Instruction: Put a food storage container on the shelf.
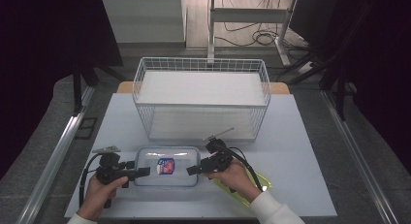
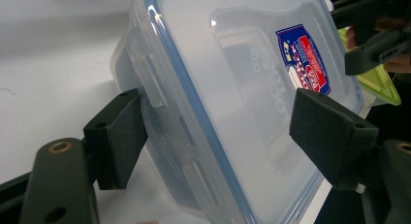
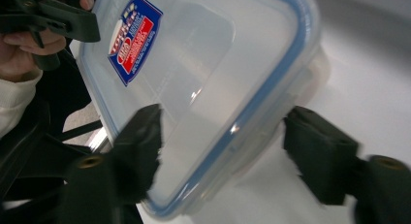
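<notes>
Flanking the lidded container [image 1: 167, 166] — both tools [image 1: 144, 172] [image 1: 193, 170] open, unclamped — wire basket [image 1: 201, 99] stands behind.

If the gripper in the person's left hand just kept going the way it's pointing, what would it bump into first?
Most likely the clear lidded container. The left gripper points at that box's near end, and in its own view the open jaws already straddle one corner, so the side wall with its latch would probably meet it first.

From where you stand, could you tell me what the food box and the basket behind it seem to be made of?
The food box looks like cloudy see-through plastic, glossy with glints, and its lid has a blue seal line. The basket looks like thin white-coated metal wire, judging by its open grid.
</notes>
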The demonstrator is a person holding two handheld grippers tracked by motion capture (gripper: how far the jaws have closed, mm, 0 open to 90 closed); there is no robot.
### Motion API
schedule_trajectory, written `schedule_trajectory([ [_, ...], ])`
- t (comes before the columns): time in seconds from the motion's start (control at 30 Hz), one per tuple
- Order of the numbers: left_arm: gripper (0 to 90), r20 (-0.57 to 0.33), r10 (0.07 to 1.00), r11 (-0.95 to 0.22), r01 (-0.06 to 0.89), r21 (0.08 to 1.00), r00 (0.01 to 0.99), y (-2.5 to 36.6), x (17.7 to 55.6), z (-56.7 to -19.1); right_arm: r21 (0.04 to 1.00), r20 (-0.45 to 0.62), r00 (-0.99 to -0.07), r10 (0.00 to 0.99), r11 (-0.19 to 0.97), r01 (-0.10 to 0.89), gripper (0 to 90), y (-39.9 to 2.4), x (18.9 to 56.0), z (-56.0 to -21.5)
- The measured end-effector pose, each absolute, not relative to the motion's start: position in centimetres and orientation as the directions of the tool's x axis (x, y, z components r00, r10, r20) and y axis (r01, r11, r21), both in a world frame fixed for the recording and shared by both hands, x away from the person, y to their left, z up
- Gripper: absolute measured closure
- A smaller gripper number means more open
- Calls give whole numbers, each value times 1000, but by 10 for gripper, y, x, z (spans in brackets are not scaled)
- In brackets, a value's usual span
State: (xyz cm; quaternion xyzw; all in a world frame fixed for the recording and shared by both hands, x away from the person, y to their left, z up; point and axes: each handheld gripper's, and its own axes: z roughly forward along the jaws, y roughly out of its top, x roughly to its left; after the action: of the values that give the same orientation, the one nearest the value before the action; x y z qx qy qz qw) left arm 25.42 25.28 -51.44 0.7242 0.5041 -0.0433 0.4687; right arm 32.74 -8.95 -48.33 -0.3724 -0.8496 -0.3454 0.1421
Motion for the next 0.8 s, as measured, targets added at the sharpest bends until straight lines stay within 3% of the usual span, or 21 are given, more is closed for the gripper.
schedule_trajectory([
  [0.07,227,-530,693,-56,769,637,489,252,254,-513,491,490,-689,535,483,725,386,-93,326,-481],
  [0.37,230,-519,704,-52,764,643,485,250,250,-512,514,515,-674,529,439,737,417,-99,322,-483],
  [0.43,231,-521,703,-50,764,643,484,250,251,-512,522,508,-679,530,437,732,374,-97,322,-483],
  [0.53,234,-506,703,-64,754,654,499,248,249,-511,453,525,-657,541,476,754,123,-84,327,-493],
  [0.67,238,-514,697,-63,757,650,499,249,250,-512,457,532,-653,539,467,757,153,-84,331,-493],
  [0.77,237,-526,694,-53,764,643,491,250,251,-513,469,533,-649,542,449,760,263,-90,331,-489],
  [0.8,237,-526,694,-53,764,643,491,250,251,-513,469,533,-649,542,449,760,263,-90,331,-489],
])
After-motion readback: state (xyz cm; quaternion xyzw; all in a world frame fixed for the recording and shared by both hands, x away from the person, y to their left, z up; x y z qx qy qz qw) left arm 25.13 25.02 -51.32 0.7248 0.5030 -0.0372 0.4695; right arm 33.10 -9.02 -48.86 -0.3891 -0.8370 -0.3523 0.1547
